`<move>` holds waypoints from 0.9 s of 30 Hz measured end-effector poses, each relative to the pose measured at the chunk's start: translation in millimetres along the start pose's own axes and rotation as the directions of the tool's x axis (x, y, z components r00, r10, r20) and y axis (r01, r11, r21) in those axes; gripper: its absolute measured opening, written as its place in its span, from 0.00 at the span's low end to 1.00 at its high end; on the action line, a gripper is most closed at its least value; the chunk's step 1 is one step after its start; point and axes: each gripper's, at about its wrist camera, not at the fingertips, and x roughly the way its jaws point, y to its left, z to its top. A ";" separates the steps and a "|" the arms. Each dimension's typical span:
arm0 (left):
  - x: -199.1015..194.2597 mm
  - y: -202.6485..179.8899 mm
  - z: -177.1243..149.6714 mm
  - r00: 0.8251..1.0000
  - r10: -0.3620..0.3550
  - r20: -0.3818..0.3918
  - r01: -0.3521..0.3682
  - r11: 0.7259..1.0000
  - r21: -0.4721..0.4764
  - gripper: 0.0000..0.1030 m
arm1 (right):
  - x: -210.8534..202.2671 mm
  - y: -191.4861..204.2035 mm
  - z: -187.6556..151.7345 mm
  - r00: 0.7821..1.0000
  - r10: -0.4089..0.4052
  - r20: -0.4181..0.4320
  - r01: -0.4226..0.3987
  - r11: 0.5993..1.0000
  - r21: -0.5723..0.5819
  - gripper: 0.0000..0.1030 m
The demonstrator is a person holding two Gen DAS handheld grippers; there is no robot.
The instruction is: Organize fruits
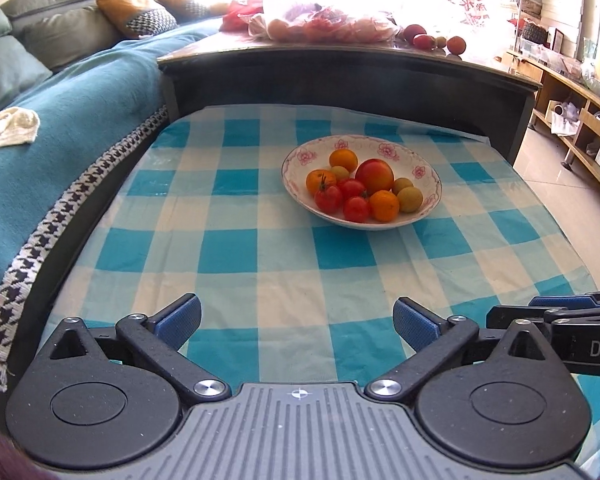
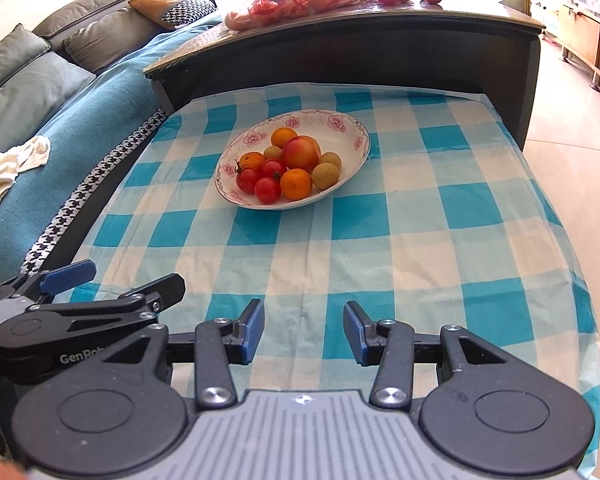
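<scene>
A white bowl with pink flowers [image 1: 384,148] stands on the blue-and-white checked cloth [image 1: 260,248]; it also shows in the right wrist view [image 2: 332,124]. It holds a red-yellow apple [image 1: 375,176], oranges [image 1: 384,205], small red tomatoes [image 1: 328,199] and pale green fruits [image 1: 410,199]. My left gripper [image 1: 297,320] is open and empty, low over the near cloth, well short of the bowl. My right gripper [image 2: 304,332] is open and empty, beside the left one, also short of the bowl.
A raised dark table [image 1: 340,64] behind the cloth carries plastic bags of fruit [image 1: 324,20] and loose fruits [image 1: 456,44]. A sofa with a teal blanket [image 1: 60,120] and a white rag [image 1: 8,124] lies left. Floor and wooden shelves [image 1: 580,112] lie right.
</scene>
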 end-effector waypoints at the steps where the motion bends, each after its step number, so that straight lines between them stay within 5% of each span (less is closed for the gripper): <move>1: -1.0 -0.3 -1.2 1.000 0.000 0.000 0.000 1.000 -0.001 1.00 | -1.1 0.3 -1.5 1.000 0.002 0.000 -0.002 1.000 0.001 0.45; 27: -9.2 -2.3 -22.9 0.997 0.005 -0.079 -0.006 1.000 -0.003 1.00 | -1.0 6.2 -30.8 0.997 -0.056 -0.059 0.055 0.998 -0.023 0.47</move>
